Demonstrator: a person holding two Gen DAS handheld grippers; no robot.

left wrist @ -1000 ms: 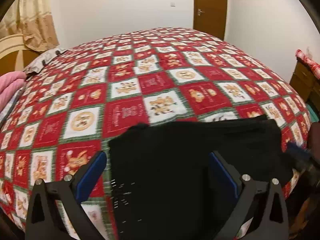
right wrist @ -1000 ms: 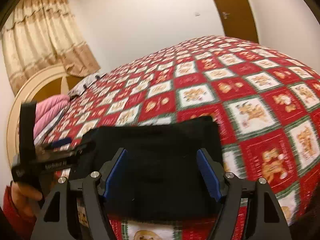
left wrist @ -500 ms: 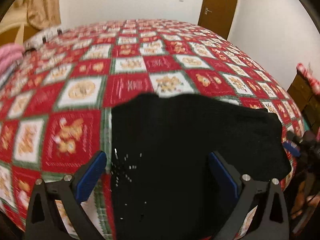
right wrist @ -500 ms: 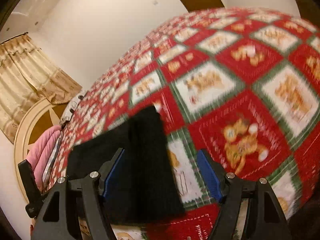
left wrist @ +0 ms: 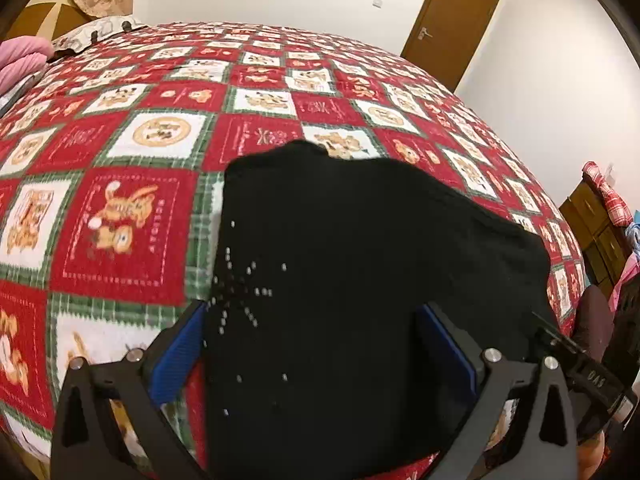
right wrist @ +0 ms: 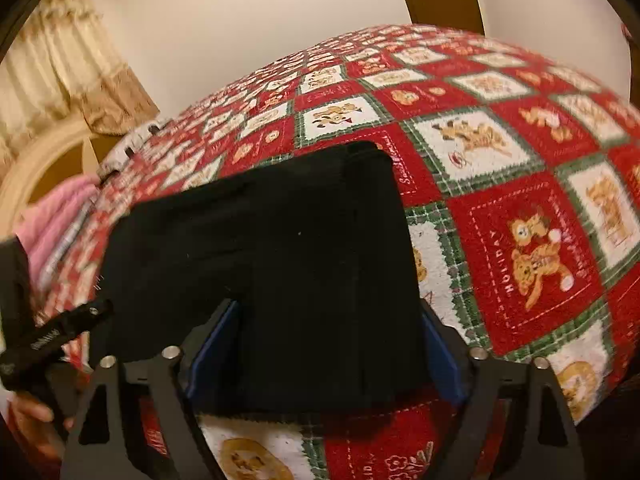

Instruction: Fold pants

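The black pants [left wrist: 360, 264] lie folded into a flat rectangle at the near edge of the bed, with small silver studs near their left side. My left gripper [left wrist: 312, 344] is open, its blue pads either side of the pants' near left part, just above the cloth. In the right wrist view the pants [right wrist: 272, 264] show as the same dark rectangle. My right gripper [right wrist: 324, 348] is open over their near right end. The other hand's gripper shows at the left edge [right wrist: 52, 332] of that view.
The bed carries a red, white and green patchwork quilt [left wrist: 168, 132] with bear pictures. Pink bedding [left wrist: 20, 60] and a pillow lie at the headboard end. A brown door [left wrist: 448, 24] stands in the far wall. A wooden dresser [left wrist: 600, 232] is to the right of the bed.
Both grippers have tilted down and moved closer over the folded pants. The right wrist view swung away to the right and back onto the pants. The pants kept their place.
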